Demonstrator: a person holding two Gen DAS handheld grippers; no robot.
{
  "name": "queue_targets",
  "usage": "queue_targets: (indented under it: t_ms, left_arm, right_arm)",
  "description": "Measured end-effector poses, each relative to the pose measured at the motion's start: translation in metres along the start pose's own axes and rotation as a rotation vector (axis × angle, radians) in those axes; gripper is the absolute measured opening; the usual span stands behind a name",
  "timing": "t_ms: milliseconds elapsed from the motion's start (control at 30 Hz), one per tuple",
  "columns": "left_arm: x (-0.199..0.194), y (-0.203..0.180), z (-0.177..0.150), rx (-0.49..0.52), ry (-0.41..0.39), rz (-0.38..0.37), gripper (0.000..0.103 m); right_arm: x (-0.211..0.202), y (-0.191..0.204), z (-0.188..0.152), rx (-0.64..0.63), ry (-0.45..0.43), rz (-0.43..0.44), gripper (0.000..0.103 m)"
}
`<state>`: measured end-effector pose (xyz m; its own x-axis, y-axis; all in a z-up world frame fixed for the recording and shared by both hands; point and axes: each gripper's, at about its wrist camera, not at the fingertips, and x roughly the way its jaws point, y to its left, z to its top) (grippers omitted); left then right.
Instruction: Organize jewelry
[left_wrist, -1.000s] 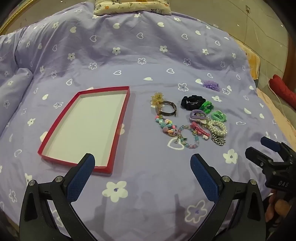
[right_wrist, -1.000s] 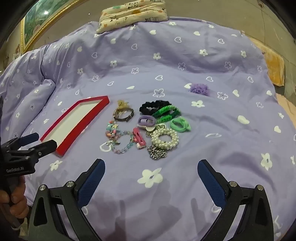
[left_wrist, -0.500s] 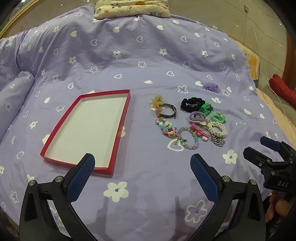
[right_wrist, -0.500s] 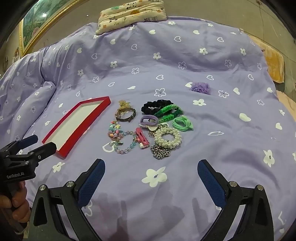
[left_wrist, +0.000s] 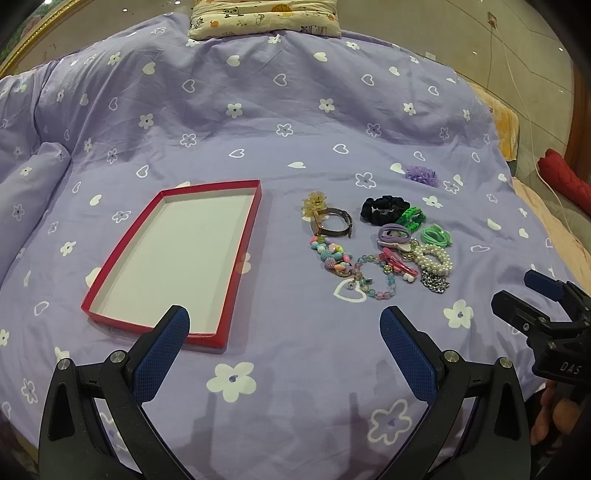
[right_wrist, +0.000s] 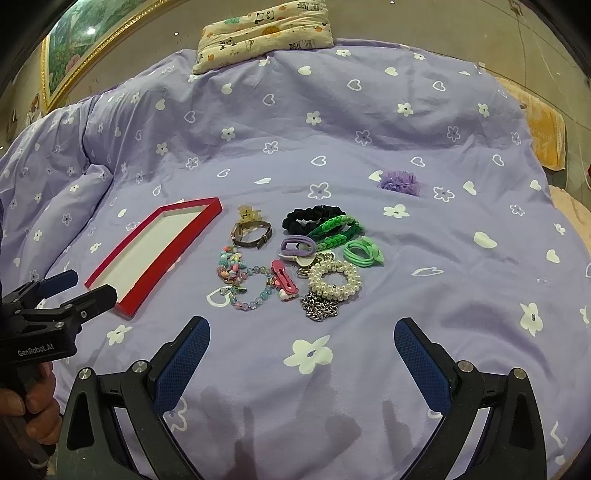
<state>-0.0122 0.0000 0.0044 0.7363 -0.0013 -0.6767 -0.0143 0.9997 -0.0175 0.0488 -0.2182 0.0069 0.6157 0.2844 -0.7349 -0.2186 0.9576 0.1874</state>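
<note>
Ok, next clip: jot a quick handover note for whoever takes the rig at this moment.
Left gripper: open, holds nothing, above the quilt near the red tray.
Right gripper: open, holds nothing, in front of the jewelry pile.
The tray holds nothing; the pile lies on the quilt to its right, and a purple flower piece lies apart, farther back.
Done: nothing placed. Left: move every piece into the tray.

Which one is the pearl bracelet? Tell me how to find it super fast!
Find the red box on the purple bedspread, then look at the pile of jewelry to its right. Near the front right of that pile lies the pearl bracelet, just behind a silver chain. It is the only ring of round, shiny white beads; its neighbours are colourful or metal.
</note>
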Motion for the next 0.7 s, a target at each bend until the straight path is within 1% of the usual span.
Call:
queue_targets:
  t_ms: [333, 700]
  left_arm:
    - [-0.0024, -0.0031, 0.0008, 0.008, -0.012, 0.007, 0.103]
    - [-0.0023, -0.0046, 0.001, 0.009, -0.011, 0.005, 0.103]
  right_arm:
    - [-0.01, 0.0041, 0.0005, -0.006, -0.019, 0.009, 0.101]
    - [-0.0115, 0.006, 0.0007, -0.012, -0.022, 0.018, 0.101]
